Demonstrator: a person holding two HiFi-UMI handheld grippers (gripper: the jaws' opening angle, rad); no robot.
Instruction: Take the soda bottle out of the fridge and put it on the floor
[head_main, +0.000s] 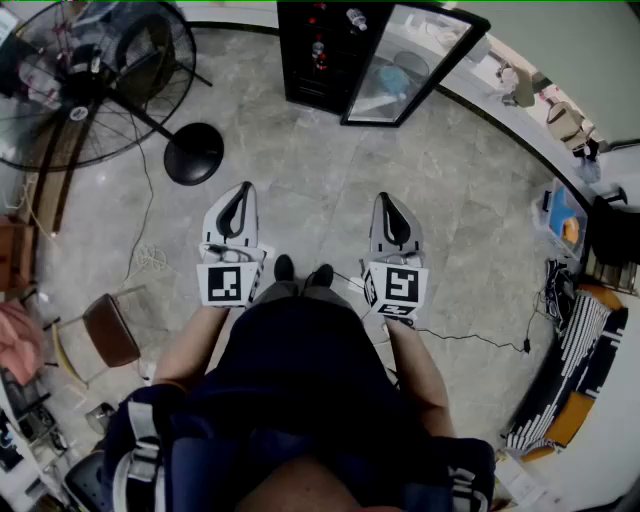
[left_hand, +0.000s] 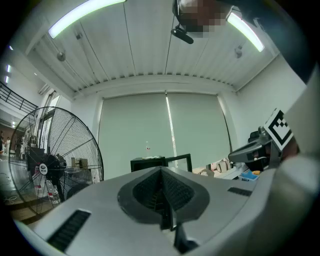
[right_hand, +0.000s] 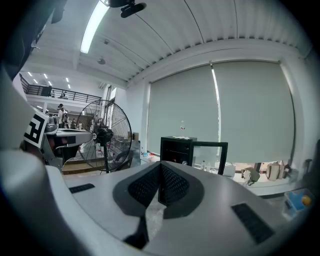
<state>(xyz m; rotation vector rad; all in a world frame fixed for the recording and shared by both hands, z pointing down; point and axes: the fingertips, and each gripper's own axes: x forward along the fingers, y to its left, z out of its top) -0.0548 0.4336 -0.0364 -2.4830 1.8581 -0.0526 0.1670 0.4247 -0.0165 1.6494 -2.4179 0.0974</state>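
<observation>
A black fridge (head_main: 312, 60) stands on the far floor with its glass door (head_main: 410, 65) swung open to the right. On its shelves I make out a dark bottle with a red label (head_main: 318, 50) and a clear bottle (head_main: 356, 18). My left gripper (head_main: 240, 197) and right gripper (head_main: 388, 207) are held side by side in front of my body, well short of the fridge, pointing toward it. Both are shut with nothing between the pads. The fridge (left_hand: 150, 162) shows small beyond the left gripper (left_hand: 162, 172), and the fridge (right_hand: 177, 149) also shows beyond the right gripper (right_hand: 160, 172).
A large pedestal fan (head_main: 95, 80) with a round black base (head_main: 193, 153) stands at the left. A brown chair (head_main: 105, 330) is at the near left. Cables (head_main: 480, 340) trail over the grey floor on the right, near a blue box (head_main: 563, 218) and striped cushions (head_main: 570, 370).
</observation>
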